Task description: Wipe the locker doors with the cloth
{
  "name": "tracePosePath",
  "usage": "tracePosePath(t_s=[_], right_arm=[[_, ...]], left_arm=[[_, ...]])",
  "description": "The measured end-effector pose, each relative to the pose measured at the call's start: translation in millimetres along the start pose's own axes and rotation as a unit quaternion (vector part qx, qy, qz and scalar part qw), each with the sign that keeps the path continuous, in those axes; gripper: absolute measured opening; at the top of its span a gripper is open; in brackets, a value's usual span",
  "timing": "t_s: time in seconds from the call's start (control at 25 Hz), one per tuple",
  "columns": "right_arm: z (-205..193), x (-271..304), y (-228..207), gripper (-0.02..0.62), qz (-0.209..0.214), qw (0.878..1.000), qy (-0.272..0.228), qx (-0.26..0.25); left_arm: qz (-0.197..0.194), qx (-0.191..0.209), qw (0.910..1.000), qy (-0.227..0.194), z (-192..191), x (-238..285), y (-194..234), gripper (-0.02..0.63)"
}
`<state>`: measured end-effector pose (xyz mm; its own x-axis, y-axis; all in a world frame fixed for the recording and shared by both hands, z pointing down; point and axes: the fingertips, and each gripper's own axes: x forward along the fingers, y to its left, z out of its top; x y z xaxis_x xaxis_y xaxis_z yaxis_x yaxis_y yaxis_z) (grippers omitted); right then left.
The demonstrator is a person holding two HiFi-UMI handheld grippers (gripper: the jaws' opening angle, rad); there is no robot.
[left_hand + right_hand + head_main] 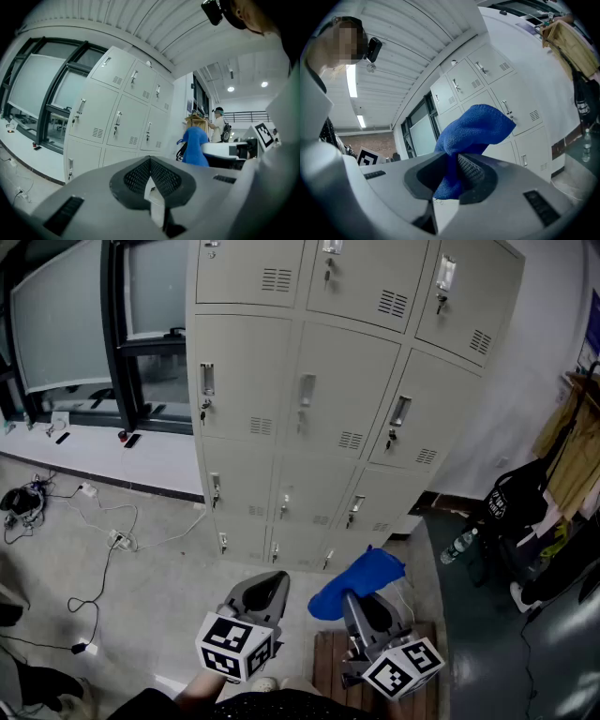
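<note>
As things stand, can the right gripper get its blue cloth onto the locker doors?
Probably yes: the right gripper holds the blue cloth, and only open floor separates it from the locker doors.

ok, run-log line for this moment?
left tool: shut, empty | right tool: shut on blue cloth | lockers: ahead, cloth not touching | wipe: not begun

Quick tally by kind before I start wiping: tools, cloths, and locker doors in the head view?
Tools: 2, the left tool shut and empty, the right tool shut on the cloth
Blue cloth: 1
Locker doors: 12, top row cut by the frame
Total: 15
</note>
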<state>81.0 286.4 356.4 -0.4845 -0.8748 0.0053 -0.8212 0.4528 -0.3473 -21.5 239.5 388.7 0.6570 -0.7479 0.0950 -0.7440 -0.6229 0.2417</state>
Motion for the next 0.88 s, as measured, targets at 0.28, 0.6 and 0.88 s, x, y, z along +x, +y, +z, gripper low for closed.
tracePosePath(t_s=[0.28, 0.6, 0.88], right_arm=[[1, 22, -7, 0.061, -0.003, 1.000, -0.003, 0.002], [28, 83, -41, 0.061, 0.020, 0.999, -0.013, -0.021], [57, 143, -97, 0.061, 0.025, 0.999, -0.006, -0.046]], left_arm=[[0.003, 0.009, 0.9999, -0.007, 6, 10, 16, 0.011], [0.011, 0.013, 0.9992, -0.037, 37, 66, 40, 0.011], [0.024, 0.019, 0.9985, -0.046, 60, 144, 70, 0.011]])
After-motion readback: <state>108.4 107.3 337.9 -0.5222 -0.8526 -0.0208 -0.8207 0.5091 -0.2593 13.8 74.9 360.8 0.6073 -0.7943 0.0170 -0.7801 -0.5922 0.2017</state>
